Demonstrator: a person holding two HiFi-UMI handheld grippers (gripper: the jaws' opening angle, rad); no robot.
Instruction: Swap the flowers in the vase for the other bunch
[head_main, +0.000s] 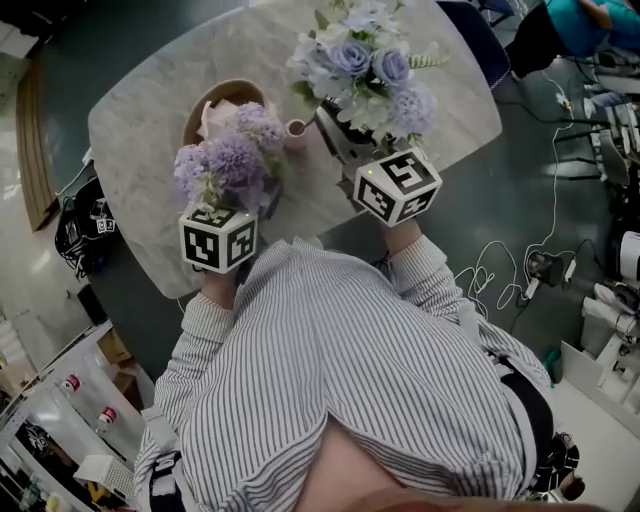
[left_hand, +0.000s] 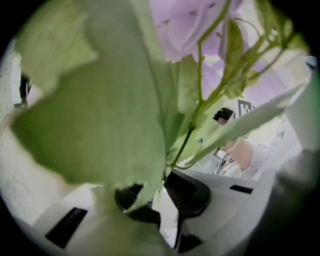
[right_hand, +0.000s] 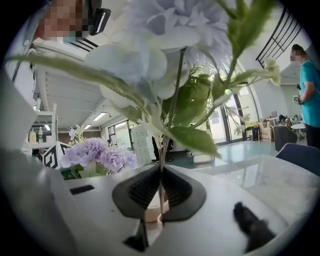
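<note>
Both pairs of jaws are pinched almost together on stems. The left gripper (left_hand: 155, 192) holds the purple bunch (head_main: 232, 160) ready beside the vase (head_main: 297, 129), while the right gripper (right_hand: 160, 187) holds the blue bunch (head_main: 365, 65) just above it, likely freeing its mouth.

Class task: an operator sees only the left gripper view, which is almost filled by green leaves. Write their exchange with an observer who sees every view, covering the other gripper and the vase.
Operator: What is the right gripper doing?
Observer: The right gripper is shut on the thin stem of the blue and white bunch.
Operator: Where is the vase?
Observer: The small pinkish vase stands on the marble table, between that bunch and the purple bunch.
</note>
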